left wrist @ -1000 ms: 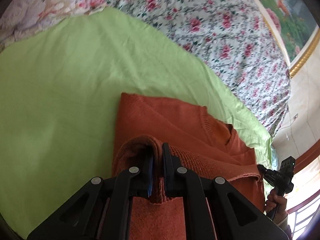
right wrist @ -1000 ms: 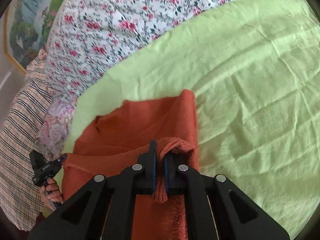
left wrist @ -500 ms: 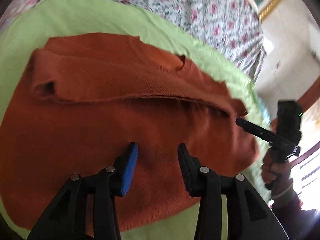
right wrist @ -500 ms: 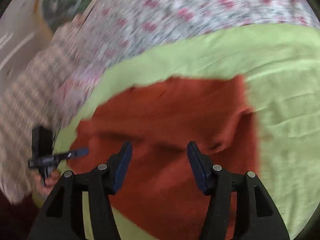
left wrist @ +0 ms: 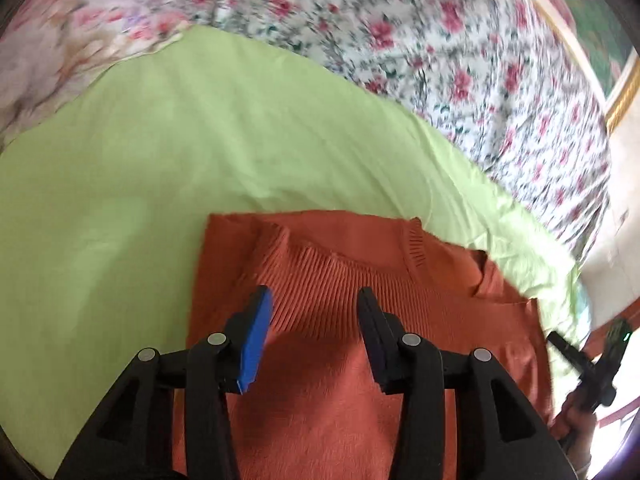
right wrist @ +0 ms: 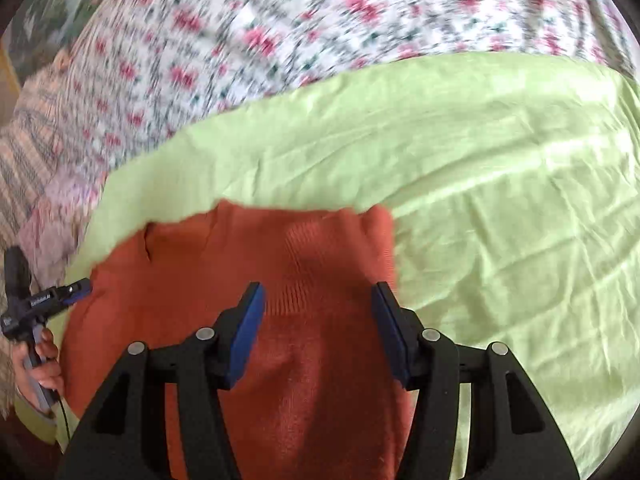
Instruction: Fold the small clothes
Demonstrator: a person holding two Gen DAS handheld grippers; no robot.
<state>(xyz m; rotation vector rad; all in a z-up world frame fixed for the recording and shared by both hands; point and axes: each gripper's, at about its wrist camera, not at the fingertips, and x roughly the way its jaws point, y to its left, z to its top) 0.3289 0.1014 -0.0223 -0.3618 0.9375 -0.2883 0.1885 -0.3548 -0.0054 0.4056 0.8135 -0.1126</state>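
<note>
Floral bedding point(left wrist: 460, 60) lay behind a light green sheet point(left wrist: 200, 140) that covered the bed. On this sheet an orange knitted sweater point(left wrist: 340, 360) was lying folded, its ribbed band turned toward the far side. The left gripper point(left wrist: 314, 316) stood above the sweater with its jaws apart and nothing between them. The right gripper point(right wrist: 318, 312) also stood above the sweater, spread wide and empty.
</note>
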